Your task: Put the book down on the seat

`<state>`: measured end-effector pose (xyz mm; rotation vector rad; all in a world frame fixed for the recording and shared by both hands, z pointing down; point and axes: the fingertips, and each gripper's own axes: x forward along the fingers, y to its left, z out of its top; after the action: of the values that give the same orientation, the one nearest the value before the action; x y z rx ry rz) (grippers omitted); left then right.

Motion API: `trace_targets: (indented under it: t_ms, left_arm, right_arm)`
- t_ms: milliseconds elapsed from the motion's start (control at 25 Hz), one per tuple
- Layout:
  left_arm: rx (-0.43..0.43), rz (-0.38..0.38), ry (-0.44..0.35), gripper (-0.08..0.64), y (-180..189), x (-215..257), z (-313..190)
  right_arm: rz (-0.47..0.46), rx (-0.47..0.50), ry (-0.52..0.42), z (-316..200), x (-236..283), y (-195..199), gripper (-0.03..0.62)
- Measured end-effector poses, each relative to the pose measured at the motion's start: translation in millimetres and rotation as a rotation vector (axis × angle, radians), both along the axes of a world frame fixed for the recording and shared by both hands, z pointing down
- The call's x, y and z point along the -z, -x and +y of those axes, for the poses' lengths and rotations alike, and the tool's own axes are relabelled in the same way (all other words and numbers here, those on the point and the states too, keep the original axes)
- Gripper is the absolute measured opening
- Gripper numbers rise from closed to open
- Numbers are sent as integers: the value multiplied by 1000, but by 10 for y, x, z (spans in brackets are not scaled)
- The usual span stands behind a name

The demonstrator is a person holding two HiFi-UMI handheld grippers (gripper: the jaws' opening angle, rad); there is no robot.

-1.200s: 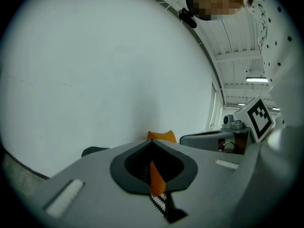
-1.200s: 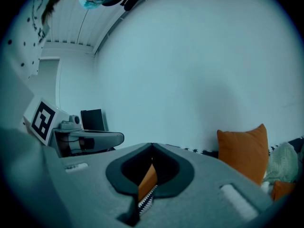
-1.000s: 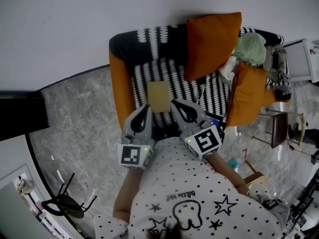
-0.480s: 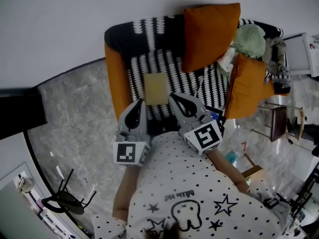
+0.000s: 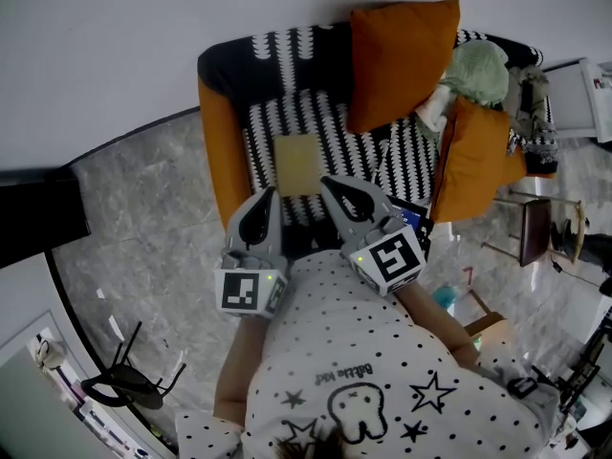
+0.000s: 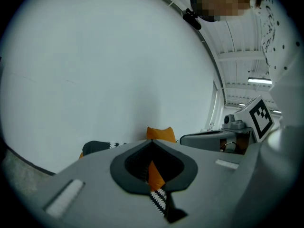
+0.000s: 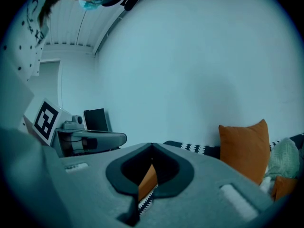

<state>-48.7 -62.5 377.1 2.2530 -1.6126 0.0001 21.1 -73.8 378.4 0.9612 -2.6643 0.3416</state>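
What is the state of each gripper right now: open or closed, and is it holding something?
Left gripper: closed, holding nothing.
Right gripper: closed, holding nothing.

The seat [image 5: 273, 142] is covered in black-and-white zigzag stripes, with the sides done in orange. The book [image 5: 298, 163] is coloured pale yellow, the cushions [image 5: 402, 60] plain orange. The floor [image 5: 153, 218] is veined grey marble. The left tongs [image 5: 267, 195] and right tongs [image 5: 328, 182] are finished grey, with black-and-white square markers stuck on.
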Motion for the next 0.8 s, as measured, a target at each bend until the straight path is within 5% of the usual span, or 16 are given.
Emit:
trace_targets:
  t_ms: [800]
  left_arm:
    - [-1,9,3,2,-33,-28,31]
  right_arm:
    - [-9,-37,-27,5,-41,-125,0]
